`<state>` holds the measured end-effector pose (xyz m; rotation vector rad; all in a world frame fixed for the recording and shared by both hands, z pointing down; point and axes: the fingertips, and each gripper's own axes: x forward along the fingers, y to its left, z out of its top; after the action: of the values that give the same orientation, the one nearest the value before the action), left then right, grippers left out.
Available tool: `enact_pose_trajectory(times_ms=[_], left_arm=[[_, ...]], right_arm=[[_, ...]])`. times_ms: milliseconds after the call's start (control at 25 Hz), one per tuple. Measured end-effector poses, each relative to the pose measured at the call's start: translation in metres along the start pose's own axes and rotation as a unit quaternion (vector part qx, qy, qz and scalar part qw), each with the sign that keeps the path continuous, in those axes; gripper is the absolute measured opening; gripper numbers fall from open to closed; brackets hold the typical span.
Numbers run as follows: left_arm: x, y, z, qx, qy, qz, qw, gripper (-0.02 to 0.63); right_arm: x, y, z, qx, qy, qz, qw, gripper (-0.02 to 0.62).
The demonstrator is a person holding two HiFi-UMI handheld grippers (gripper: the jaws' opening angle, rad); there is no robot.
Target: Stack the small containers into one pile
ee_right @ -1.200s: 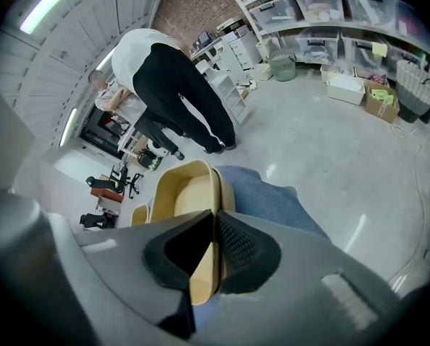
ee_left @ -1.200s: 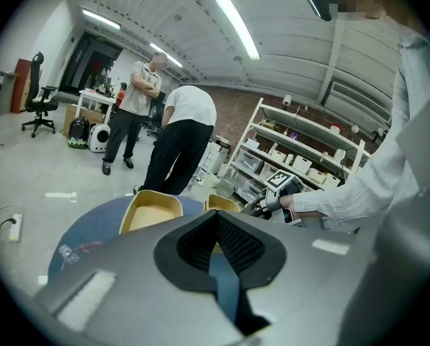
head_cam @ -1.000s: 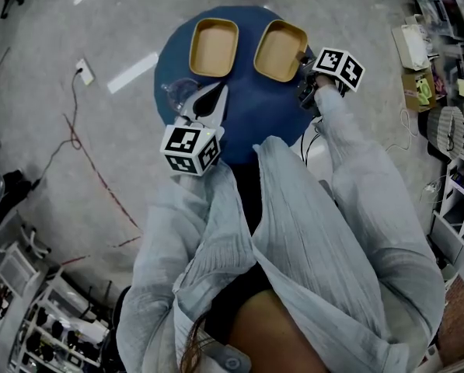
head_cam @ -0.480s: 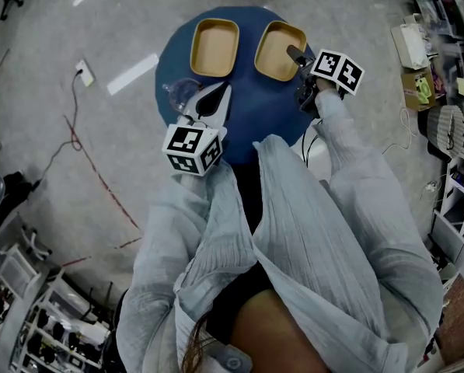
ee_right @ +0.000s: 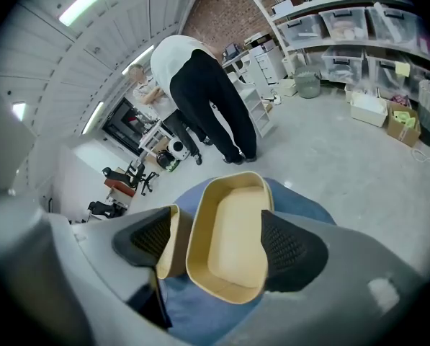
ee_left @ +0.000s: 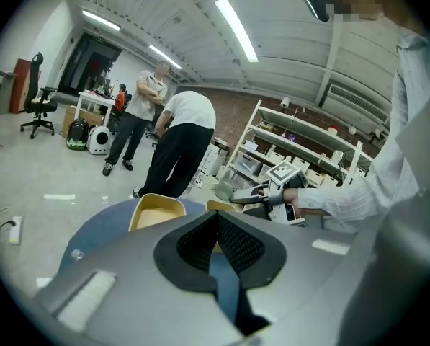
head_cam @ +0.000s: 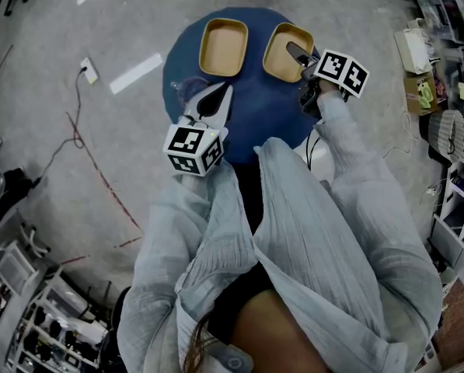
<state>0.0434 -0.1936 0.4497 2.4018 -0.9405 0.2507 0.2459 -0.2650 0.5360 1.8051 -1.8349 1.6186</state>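
Head view: on a round blue table (head_cam: 255,119) two tan containers sit side by side, apart and unstacked, the left-hand container (head_cam: 222,47) and the right-hand container (head_cam: 282,49); the right gripper (head_cam: 295,53), which a second ago sat clenched at the right-hand container's near rim, now hangs just above that rim with its jaws parted; the left gripper (head_cam: 218,93) rests closed over the near left of the table, beside a small clear item (head_cam: 181,92) too faint to name, much where it was a second ago. Left gripper view: its dark pads meet with nothing between them; beyond them are the left-hand container (ee_left: 157,211), a sliver of the right-hand one (ee_left: 218,207) and the right gripper (ee_left: 243,195) reaching in from the side; people stand by shelving in the background. Right gripper view: the jaws have just been opening and now stand wide; the right-hand container (ee_right: 229,215) lies on the table between them, its left rim clear of the left pad, so nothing is gripped, though whether the right pad touches its rim is unclear; the left-hand container (ee_right: 170,247) shows partly behind the left pad. The release appears to mean that the hold on the rim has been given up; both containers are on the table, so the pile looks not yet begun, and a fresh grasp on the right-hand container seems the likely next need.
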Motion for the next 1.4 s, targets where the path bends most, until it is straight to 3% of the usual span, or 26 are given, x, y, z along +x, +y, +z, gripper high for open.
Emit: enact_pose_trajectory(times_ms=[680, 1000, 1400], left_arm=[[-0.036, 0.034, 0.008, -0.017, -0.036, 0.058, 0.9976, 0.011], [-0.053, 0.048, 0.006, -0.029, -0.042, 0.085, 0.9951, 0.011], [-0.063, 0.055, -0.004, -0.051, -0.043, 0.113, 0.9914, 0.011]], right_arm=[[0.029, 0.095, 0.016, -0.005, 0.025, 0.108, 0.994, 0.385], [0.059, 0.118, 0.002, -0.002, 0.058, 0.117, 0.991, 0.38], [0.086, 0.113, -0.016, -0.002, 0.104, 0.097, 0.99, 0.379]])
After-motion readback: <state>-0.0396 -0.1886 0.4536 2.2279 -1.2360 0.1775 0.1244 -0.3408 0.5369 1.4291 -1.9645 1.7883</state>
